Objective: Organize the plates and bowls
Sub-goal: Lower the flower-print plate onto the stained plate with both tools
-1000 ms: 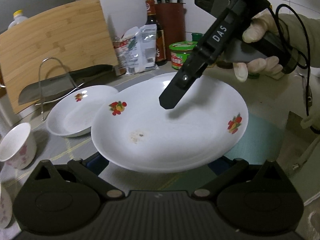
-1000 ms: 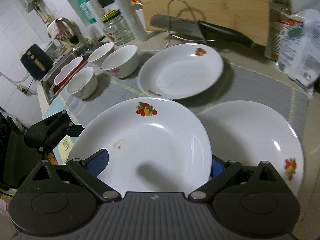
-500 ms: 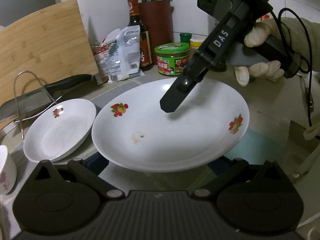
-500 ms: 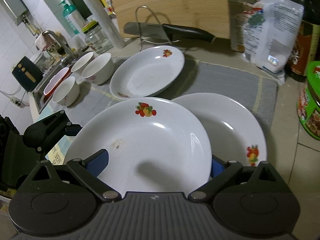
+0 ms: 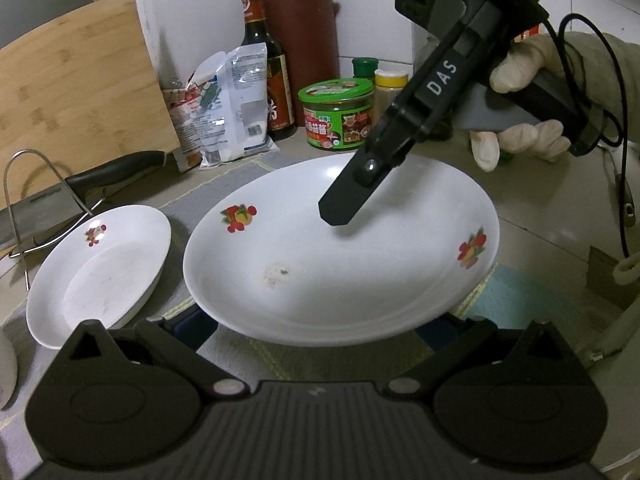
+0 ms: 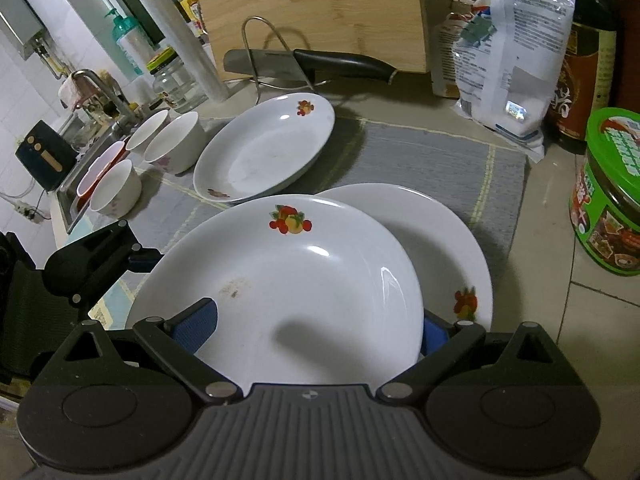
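A white plate with fruit motifs (image 5: 340, 272) (image 6: 288, 288) hangs above the grey mat. My right gripper (image 6: 314, 320) is shut on it. Its left pad (image 6: 196, 320) lies on the plate's upper face and its right pad (image 6: 434, 332) sits below the rim. In the left wrist view the right gripper (image 5: 340, 212) reaches over the plate. My left gripper (image 5: 306, 322) (image 6: 140, 256) is spread open under the opposite rim; contact cannot be told. A second plate (image 6: 448, 248) lies partly beneath the held one. A third plate (image 5: 100, 276) (image 6: 264, 148) rests farther left. Bowls (image 6: 172, 140) (image 6: 116, 188) stand by the sink.
A cleaver on a wire rack (image 5: 80, 184) and a bamboo board (image 5: 80, 88) lie behind the plates. A green jar (image 5: 336, 114), a sauce bottle (image 5: 264, 60) and a bag (image 5: 228, 108) stand at the back right. A gloved hand (image 5: 520, 68) holds the right gripper. The sink (image 6: 76, 172) is left.
Both grippers and the held plate have travelled right along the counter. The plate now overlaps more of the plate lying on the mat. The bowls have slid away to the left.
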A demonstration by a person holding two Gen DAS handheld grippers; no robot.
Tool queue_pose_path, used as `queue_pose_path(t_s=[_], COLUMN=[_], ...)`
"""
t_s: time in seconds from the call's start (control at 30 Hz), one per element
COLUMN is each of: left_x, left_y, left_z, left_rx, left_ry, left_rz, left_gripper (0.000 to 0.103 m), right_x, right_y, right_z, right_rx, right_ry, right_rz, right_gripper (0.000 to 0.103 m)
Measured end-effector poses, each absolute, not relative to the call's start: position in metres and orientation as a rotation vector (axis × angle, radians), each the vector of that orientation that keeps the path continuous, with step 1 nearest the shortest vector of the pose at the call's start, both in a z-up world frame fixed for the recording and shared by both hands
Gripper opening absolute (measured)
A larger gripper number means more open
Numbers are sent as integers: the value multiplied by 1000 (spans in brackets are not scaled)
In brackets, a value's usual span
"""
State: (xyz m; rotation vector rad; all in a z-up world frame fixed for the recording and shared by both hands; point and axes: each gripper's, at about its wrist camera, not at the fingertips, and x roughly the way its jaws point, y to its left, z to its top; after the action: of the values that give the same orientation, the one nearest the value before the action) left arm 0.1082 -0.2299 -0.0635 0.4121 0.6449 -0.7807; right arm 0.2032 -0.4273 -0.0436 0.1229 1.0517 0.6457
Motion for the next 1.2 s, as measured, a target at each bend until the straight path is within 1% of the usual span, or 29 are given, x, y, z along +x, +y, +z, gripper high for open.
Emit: queue_pose_path(t_s=[1.2], left_x=[128], left_y=[-245], left_z=[-72], left_rx=[461], left_ry=[719], left_rz=[-790], left_gripper=[102], right_x=[203], right_y=[-441], right_z=[-52], right_rx=[149], right_ry=[1080], right_rz=[573], right_gripper=[102])
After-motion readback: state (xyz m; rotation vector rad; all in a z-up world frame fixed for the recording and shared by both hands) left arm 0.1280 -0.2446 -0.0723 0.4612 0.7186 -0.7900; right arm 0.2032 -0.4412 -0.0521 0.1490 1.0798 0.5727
